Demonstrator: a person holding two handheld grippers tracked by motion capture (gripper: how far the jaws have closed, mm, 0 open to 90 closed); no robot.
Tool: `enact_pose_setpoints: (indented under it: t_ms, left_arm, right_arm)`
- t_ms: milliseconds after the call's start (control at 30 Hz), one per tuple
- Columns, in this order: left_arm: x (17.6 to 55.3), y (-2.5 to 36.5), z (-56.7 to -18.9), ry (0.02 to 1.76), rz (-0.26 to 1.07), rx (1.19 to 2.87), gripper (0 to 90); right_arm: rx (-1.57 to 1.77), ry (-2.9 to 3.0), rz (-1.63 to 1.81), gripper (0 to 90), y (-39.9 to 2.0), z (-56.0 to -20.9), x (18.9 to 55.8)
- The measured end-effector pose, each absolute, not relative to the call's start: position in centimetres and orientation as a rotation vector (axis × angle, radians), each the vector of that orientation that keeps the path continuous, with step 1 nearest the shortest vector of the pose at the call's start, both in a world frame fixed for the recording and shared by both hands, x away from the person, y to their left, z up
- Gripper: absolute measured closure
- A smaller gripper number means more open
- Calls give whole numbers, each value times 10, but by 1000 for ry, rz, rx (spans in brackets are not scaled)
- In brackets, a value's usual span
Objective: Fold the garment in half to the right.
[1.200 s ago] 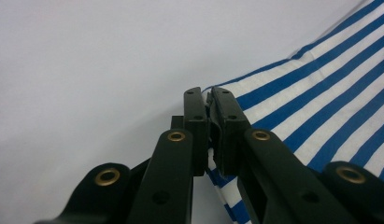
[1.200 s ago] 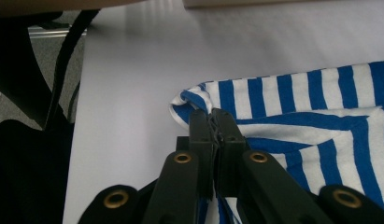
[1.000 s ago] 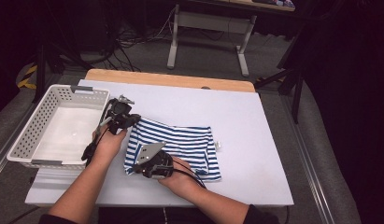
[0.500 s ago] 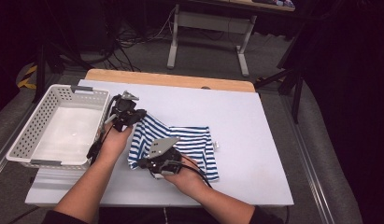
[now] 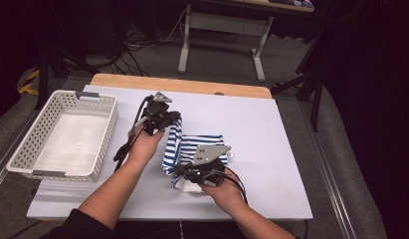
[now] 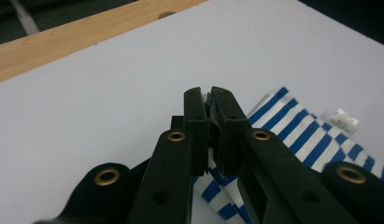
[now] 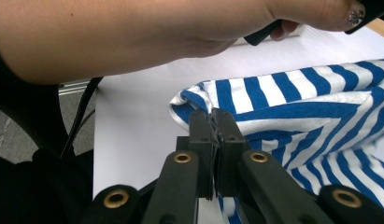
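Right gripper (image 5: 179,170) nearest, jaws clamped on near edge of cloth (image 5: 192,147); left forearm crosses just beyond it in right gripper view

Left gripper (image 5: 173,119) farther, jaws clamped on far edge of cloth, lifted fold hanging below tips

One cloth, blue-white striped, rest lying on table (image 5: 271,149) between grippers and to right; white tag (image 6: 341,117) at its far right edge

One white basket (image 5: 95,134) left of left gripper, well apart, nothing inside

Wooden strip (image 5: 192,85) at table's far edge beyond left gripper; nothing between grippers and basket
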State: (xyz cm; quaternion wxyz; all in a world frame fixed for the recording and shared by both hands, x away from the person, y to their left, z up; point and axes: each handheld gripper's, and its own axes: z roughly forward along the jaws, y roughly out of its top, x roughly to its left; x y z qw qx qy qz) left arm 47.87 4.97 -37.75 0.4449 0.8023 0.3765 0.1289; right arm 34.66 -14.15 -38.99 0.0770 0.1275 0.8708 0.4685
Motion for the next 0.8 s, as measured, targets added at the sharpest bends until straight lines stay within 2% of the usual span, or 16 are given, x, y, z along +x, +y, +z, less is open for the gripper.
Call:
enact_pose_setpoints:
  t_ms: [400,800]
  left_arm:
    - [487,-5,-385,858,282,2040,857]
    - [495,-28,-400,854,238,2077,857]
  right_arm:
    - [554,2568,1397,880,-197,-396,341]
    - [657,2580,1397,879,-221,-410,344]
